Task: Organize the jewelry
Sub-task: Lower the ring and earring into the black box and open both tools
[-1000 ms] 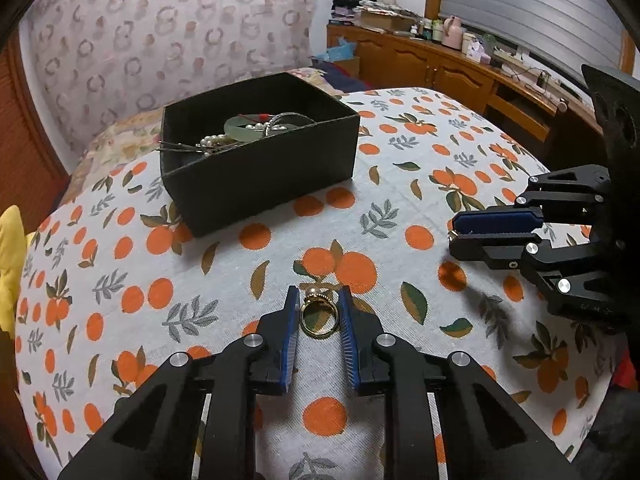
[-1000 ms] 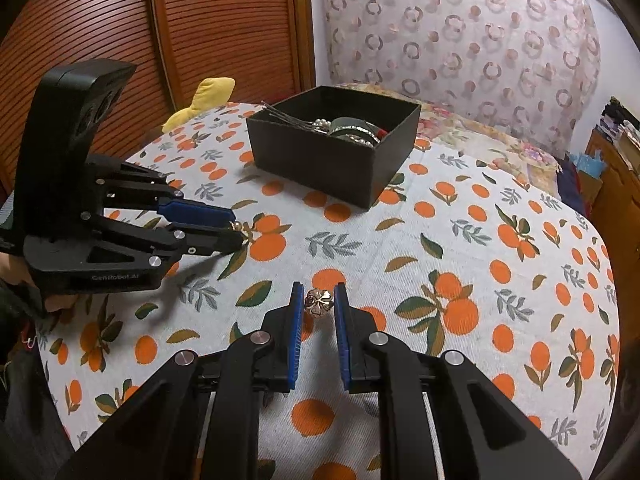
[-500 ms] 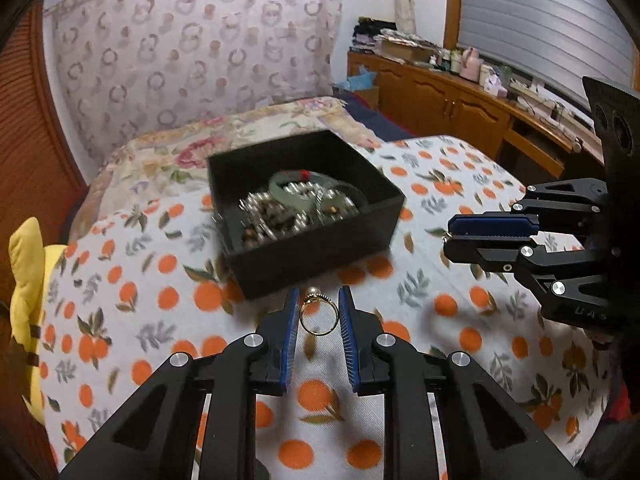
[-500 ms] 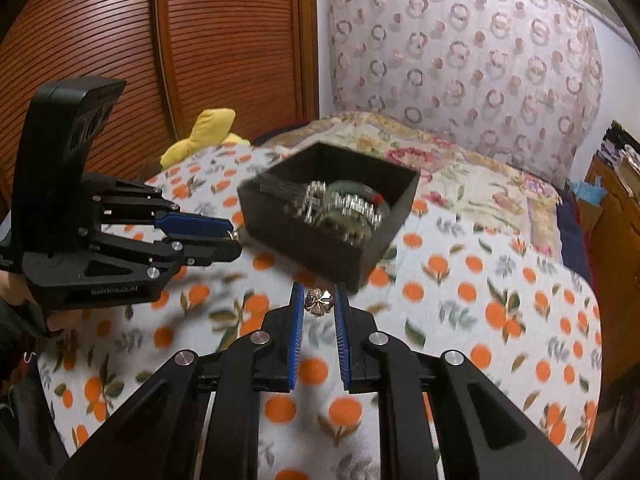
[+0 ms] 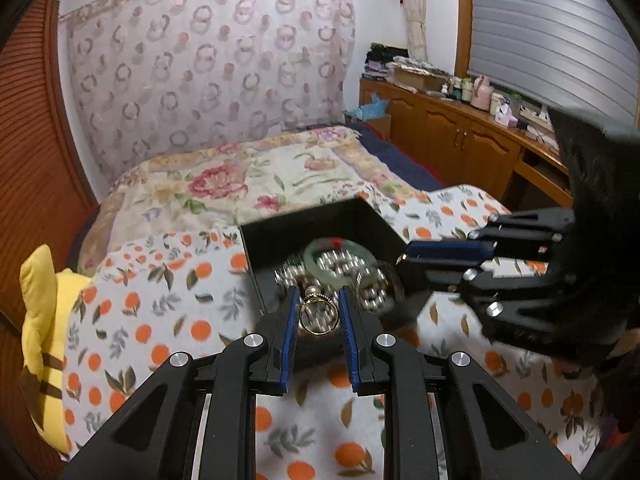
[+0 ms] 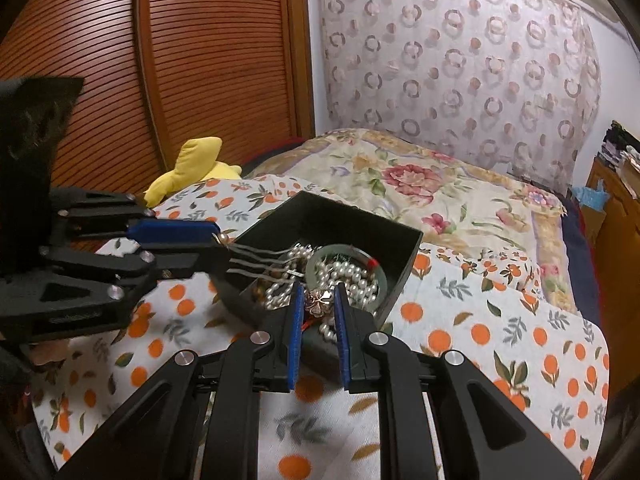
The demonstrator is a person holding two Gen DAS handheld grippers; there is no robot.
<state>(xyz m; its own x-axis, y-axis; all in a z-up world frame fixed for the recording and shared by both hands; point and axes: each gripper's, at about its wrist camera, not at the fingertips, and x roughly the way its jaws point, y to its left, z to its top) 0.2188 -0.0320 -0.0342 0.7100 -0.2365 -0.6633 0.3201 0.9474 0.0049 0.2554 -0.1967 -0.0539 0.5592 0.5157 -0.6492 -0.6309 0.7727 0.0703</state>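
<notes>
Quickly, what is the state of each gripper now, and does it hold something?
Left gripper: closed on a gold ring, above the black box.
Right gripper: closed on a small flower-shaped ornament.

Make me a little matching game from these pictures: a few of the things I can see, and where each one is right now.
Things:
1. gold ring
2. flower-shaped ornament
3. green bangle
4. yellow plush toy

Places:
A. lying among pearls inside the black box
B. held in the right gripper
C. at the edge of the orange-print cloth, by the wooden door
D. held in the left gripper

Pairs: 1-D, 2-B, 3-A, 4-C
</notes>
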